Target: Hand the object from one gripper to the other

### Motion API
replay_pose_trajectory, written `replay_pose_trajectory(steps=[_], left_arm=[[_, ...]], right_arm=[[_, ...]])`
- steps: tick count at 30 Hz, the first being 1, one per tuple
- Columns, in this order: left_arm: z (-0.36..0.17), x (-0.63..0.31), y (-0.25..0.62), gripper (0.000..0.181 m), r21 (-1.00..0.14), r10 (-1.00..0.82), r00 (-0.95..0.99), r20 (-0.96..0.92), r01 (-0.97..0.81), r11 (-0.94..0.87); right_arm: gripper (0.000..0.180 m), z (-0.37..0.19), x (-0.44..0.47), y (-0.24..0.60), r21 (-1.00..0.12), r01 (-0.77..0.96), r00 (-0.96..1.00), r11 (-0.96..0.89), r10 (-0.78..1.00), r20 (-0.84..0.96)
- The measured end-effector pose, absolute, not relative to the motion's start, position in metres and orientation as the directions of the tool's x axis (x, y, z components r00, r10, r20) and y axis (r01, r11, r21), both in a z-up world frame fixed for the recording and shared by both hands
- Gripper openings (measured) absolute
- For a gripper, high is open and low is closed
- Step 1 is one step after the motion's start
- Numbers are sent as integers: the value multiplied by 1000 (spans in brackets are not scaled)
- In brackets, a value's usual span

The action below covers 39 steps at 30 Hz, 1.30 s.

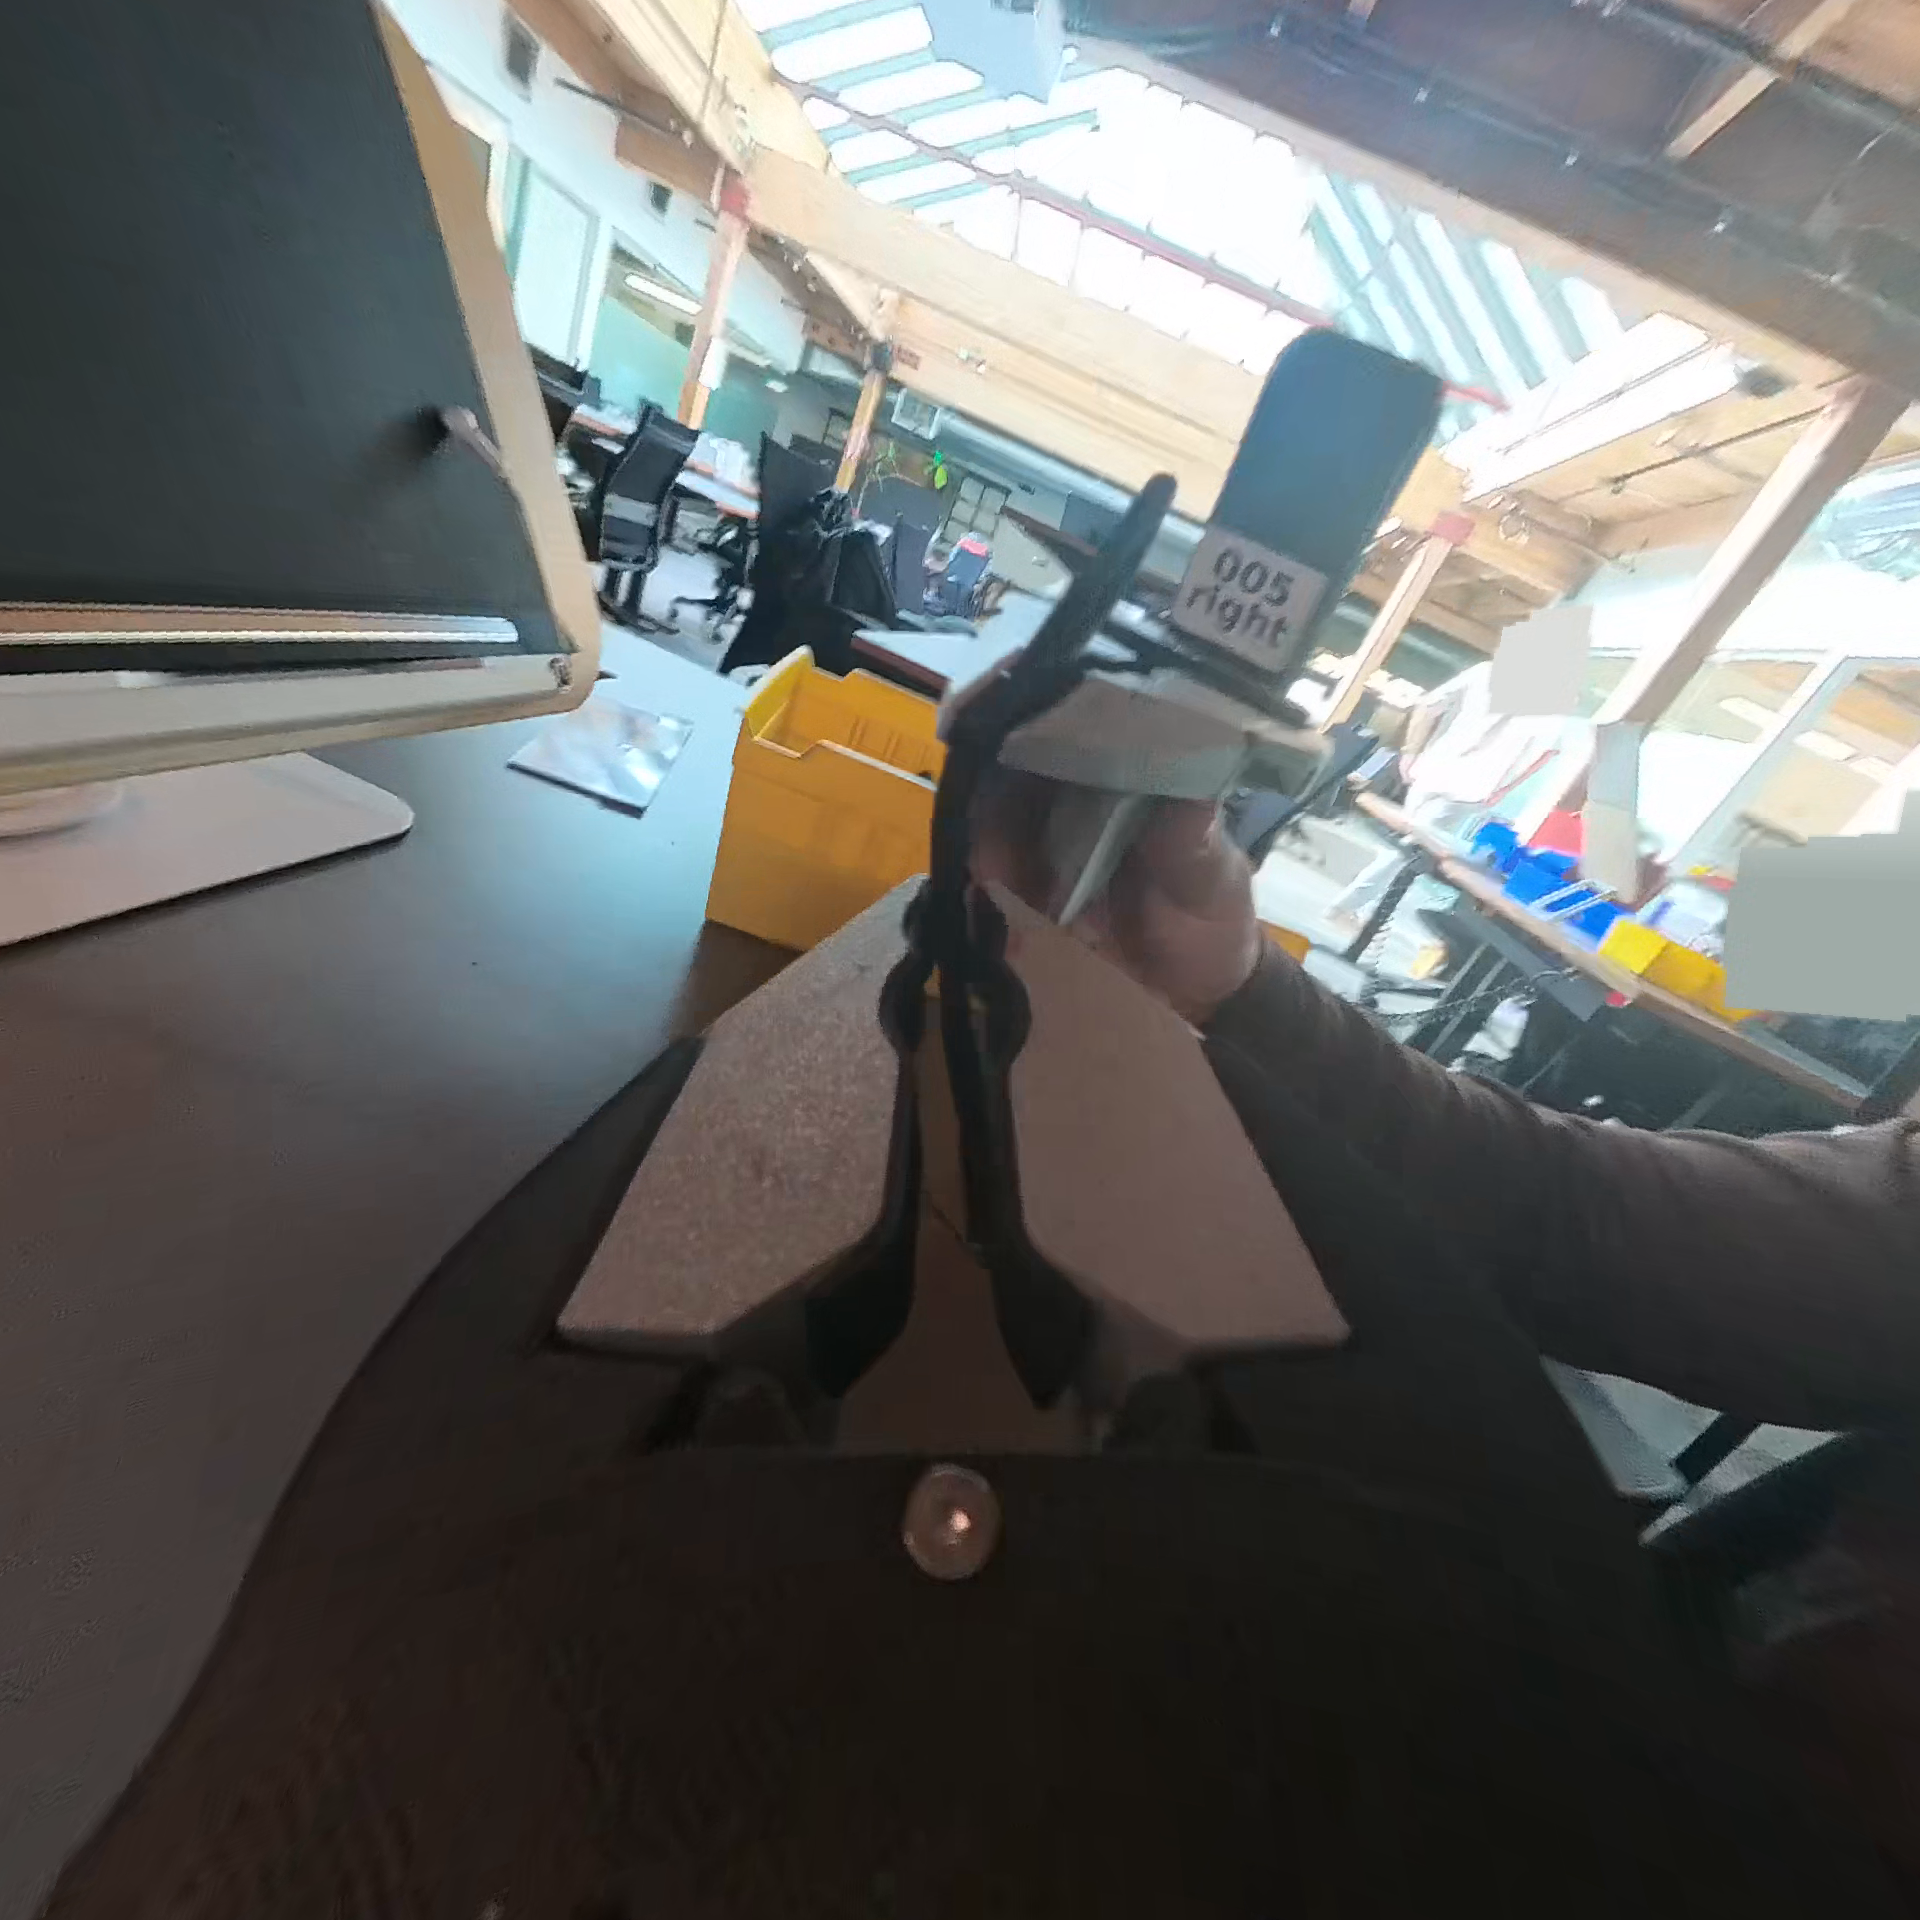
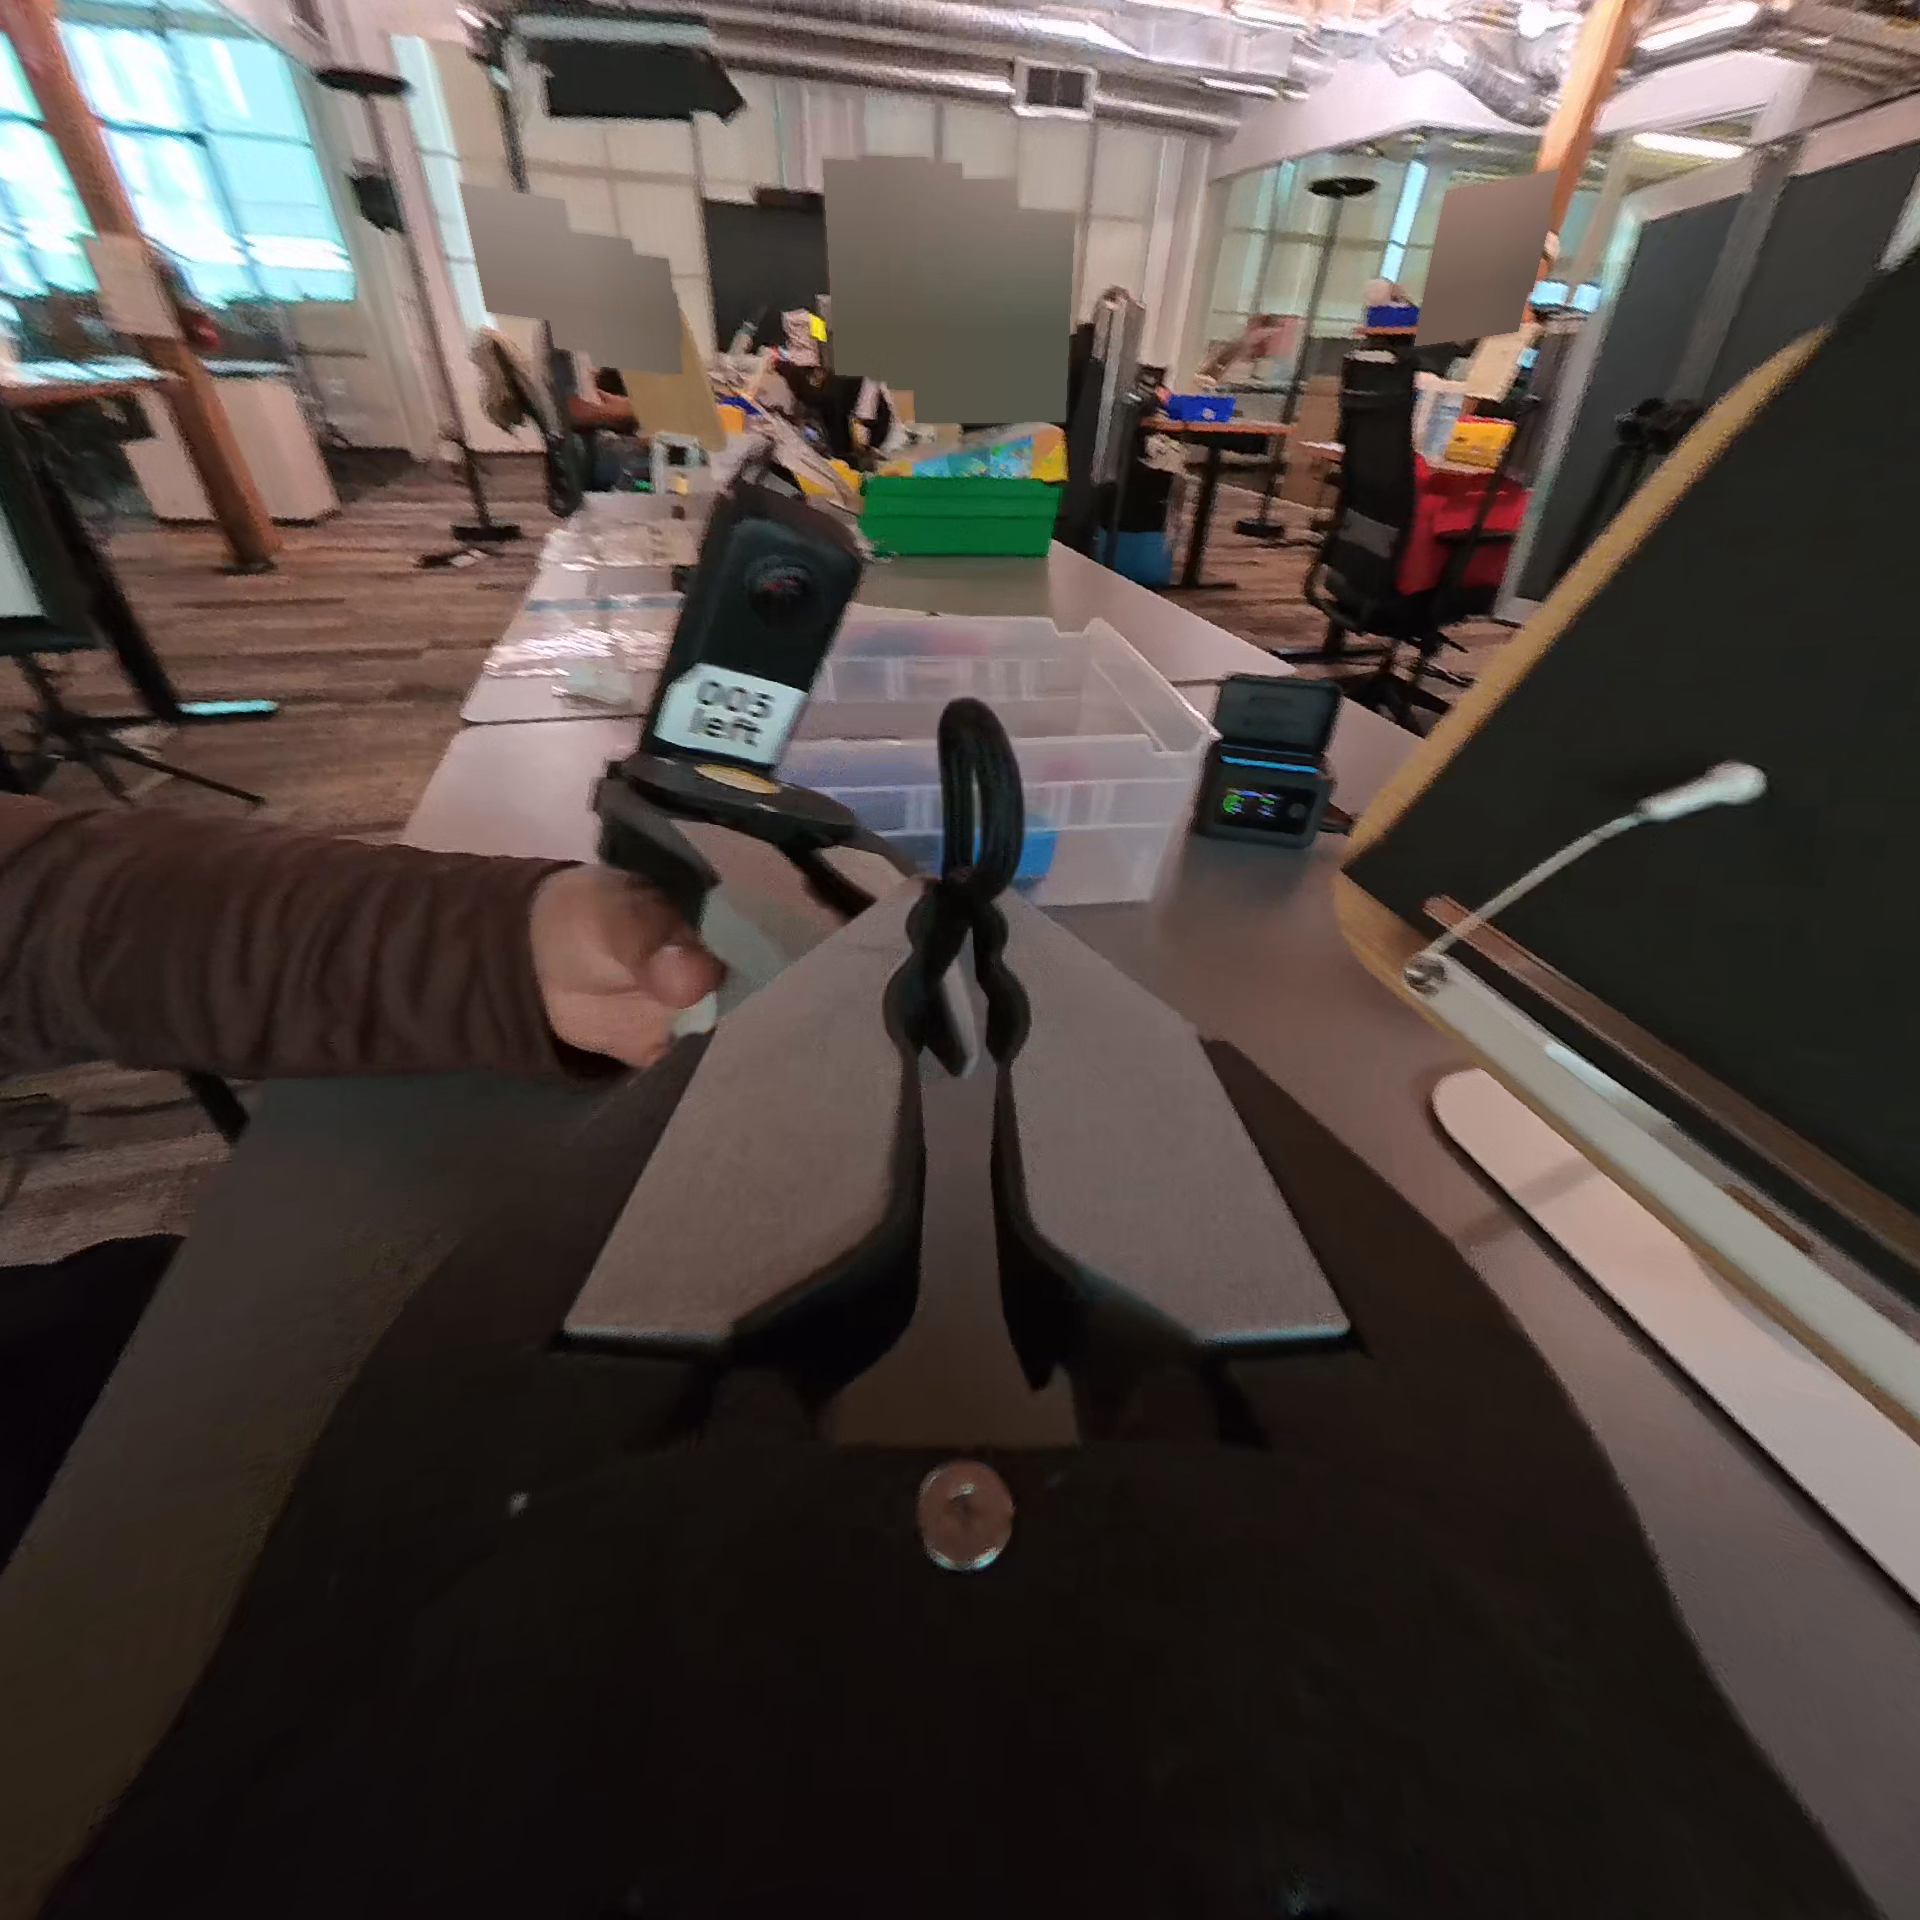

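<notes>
Cord first: where is it?

The black cord (image 1: pixel 966 1049) is up in the air above the table (image 1: pixel 312 1091), and both pairs of tongs have it. The left tongs (image 1: pixel 956 935) are pinched shut on its lower length. The right tongs (image 2: pixel 956 904) are pinched shut as well, with a loop of the cord standing out past their tips.

So which pair is carrying it?

I can't tell. Both look clamped, and the two sets of tips sit almost against each other.

How would you finish the handover cleanly?

Keep both hands steady so the cord isn't dragged sideways. Check that the receiving pair has the bundle itself and not one loose strand. Then ease the giving pair open slowly and draw it straight back along its own fingers. A bundled cord probably sags or unwinds once one grip goes, so expect the free end to swing.

Anything close enough to snag on?

The monitor (image 1: pixel 229 312) stands to the left in the left wrist view, and the yellow bin (image 1: pixel 821 821) sits on the far side, just behind the tips. The clear plastic box (image 2: pixel 1091 727) lies beyond the loop in the right wrist view. I'd pull away upward or toward the near side.
</notes>
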<state>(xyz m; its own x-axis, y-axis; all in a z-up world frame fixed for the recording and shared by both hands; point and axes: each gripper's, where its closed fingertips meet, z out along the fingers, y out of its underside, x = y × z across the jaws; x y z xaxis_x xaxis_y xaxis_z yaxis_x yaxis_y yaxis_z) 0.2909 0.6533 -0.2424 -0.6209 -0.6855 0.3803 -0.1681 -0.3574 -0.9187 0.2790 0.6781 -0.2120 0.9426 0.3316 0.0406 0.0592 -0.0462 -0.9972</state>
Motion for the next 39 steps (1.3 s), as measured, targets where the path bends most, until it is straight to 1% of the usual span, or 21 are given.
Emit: replay_pose_trajectory(steps=[2,6,10,12,14,19,23,27,31,32,34,36,37,38,39], left_arm=[[-253,297,661,30,-947,-762,-563,321,-174,-270],[-266,303,680,44,-985,-880,-451,150,-149,-92],[-276,305,684,44,-981,-921,-380,-91,-125,148],[-280,306,680,40,-966,-911,-366,-188,-101,239],[-283,306,674,39,-952,-898,-369,-240,-94,293],[-289,306,672,41,-946,-895,-381,-233,-123,299],[-279,307,679,40,-944,-902,-332,-276,-82,319],[-270,304,677,38,-956,-905,-341,-253,-54,287],[-266,302,677,33,-957,-902,-344,-261,-32,288],[-265,302,676,25,-957,-901,-342,-266,-23,291],[-261,301,676,0,-951,-896,-337,-290,-5,309],[-255,300,675,0,-948,-892,-337,-303,6,320],[-247,298,674,0,-955,-895,-340,-288,35,293],[-237,294,672,0,-966,-900,-353,-257,74,247],[-227,289,671,0,-975,-901,-373,-221,109,194]], right_arm=[[1,-215,295,679,-994,87,969,-73,240,67],[1,-222,316,678,-973,176,980,-152,117,160],[1,-243,332,680,-910,284,957,-304,34,287],[1,-258,331,682,-868,326,943,-374,58,329],[1,-272,326,685,-832,345,936,-435,99,337],[2,-295,326,688,-763,357,927,-539,109,358],[2,-296,325,688,-725,404,903,-558,115,414],[2,-297,323,689,-666,490,848,-563,131,513],[2,-300,313,691,-623,559,805,-547,181,564],[2,-300,309,691,-622,573,799,-533,195,569],[2,-296,305,692,-627,592,787,-505,197,585],[2,-291,305,692,-642,601,782,-477,184,596],[2,-286,304,693,-666,596,790,-449,176,588],[8,-284,301,692,-698,576,810,-425,183,557],[23,-283,299,692,-737,534,843,-414,199,499]])
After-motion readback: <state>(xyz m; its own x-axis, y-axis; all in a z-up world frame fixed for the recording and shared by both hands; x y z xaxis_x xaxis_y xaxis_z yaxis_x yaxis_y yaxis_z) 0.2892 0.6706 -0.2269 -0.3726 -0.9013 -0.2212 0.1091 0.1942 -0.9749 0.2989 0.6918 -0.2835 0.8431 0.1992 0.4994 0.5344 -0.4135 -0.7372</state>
